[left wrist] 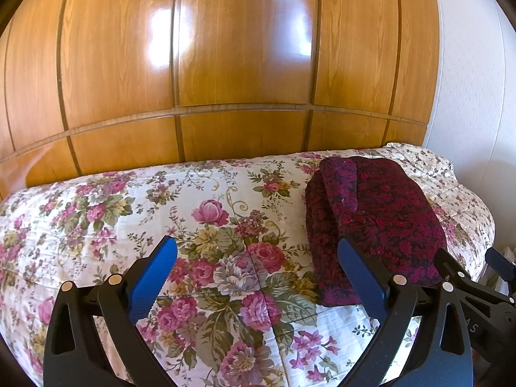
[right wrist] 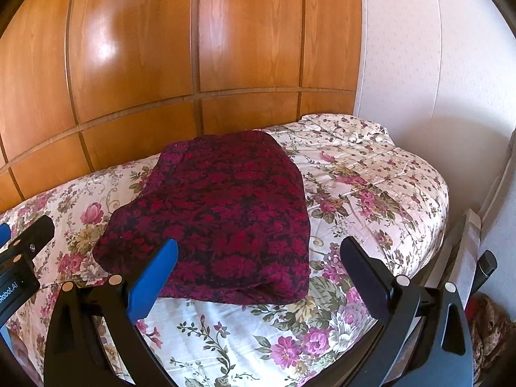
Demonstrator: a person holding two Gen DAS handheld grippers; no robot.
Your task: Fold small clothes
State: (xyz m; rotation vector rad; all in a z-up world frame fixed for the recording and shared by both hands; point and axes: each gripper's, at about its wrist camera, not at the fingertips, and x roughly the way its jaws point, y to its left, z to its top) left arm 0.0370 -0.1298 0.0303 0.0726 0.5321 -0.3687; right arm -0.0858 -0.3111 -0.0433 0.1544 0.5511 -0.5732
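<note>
We see maroon garment folded on bedspread, twelve o'clock; left gripper, right gripper wide open, empty; fold looks finished.

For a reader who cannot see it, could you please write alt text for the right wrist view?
A folded dark red patterned garment lies on a floral bedspread, with the open right gripper hovering just before it. Wooden wardrobe panels stand behind.

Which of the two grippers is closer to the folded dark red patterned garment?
The right gripper: the folded dark red patterned garment lies straight ahead of it, whereas the left gripper faces bare floral bedspread.
</note>
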